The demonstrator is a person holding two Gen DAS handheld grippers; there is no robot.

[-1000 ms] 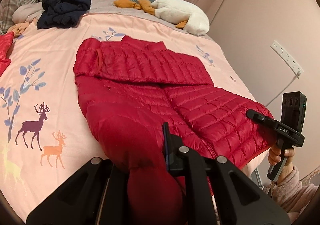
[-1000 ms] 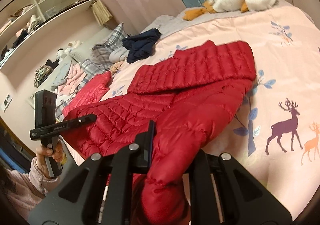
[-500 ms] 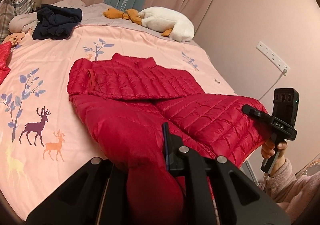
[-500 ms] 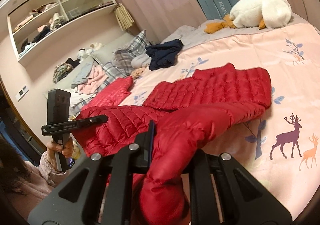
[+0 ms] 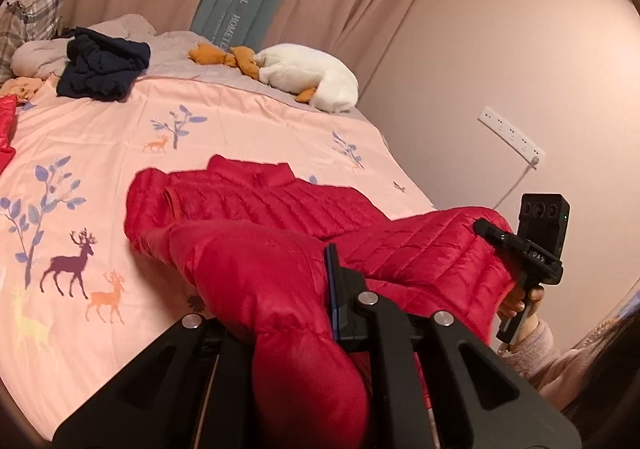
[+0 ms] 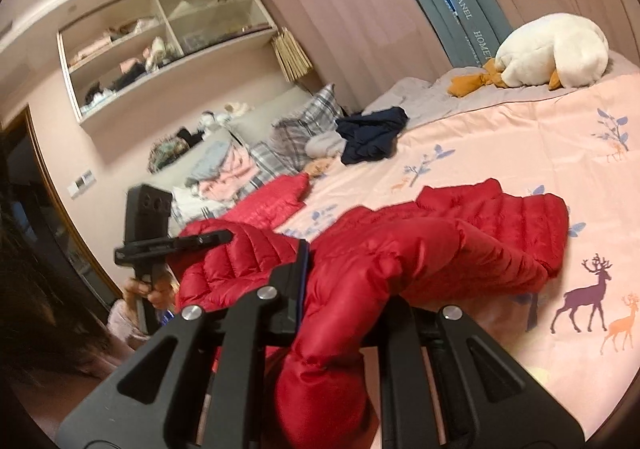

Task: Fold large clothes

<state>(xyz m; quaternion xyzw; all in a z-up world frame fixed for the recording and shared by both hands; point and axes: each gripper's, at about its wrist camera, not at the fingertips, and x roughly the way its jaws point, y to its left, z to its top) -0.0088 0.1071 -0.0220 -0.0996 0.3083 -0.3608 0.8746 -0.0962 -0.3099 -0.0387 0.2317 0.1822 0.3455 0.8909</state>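
**Entry: red quilted down jacket, mid-fold, held at two points**

Item: red quilted puffer jacket [image 5: 280, 209], upper body and collar lying flat near the middle of the pink deer-print bed cover [image 5: 100, 153]; lower portion lifted off the bed toward the near edge.

Left gripper [image 5: 304, 313]: clamped on a bunched fold of the jacket, fabric bulging out between the fingers. Seen from the other side [image 6: 192, 241], it pinches the jacket's raised hem.

Right gripper [image 6: 340, 309]: closed on a thick roll of the same jacket; in the left view [image 5: 492, 233] its tips bite the hem at the bed's right edge.

Other contents: dark navy crumpled garment [image 5: 100, 69] and white plush goose [image 5: 312, 77] toward the bed's far edge; second red garment [image 6: 272, 197] at the left edge.

Risks, as judged:
- Slick shell fabric may slide out of either grip if the hem is carried forward under tension.
- Uneven lift between the two grippers would skew the fold line.
- Trapped air could spring the fold open on release.
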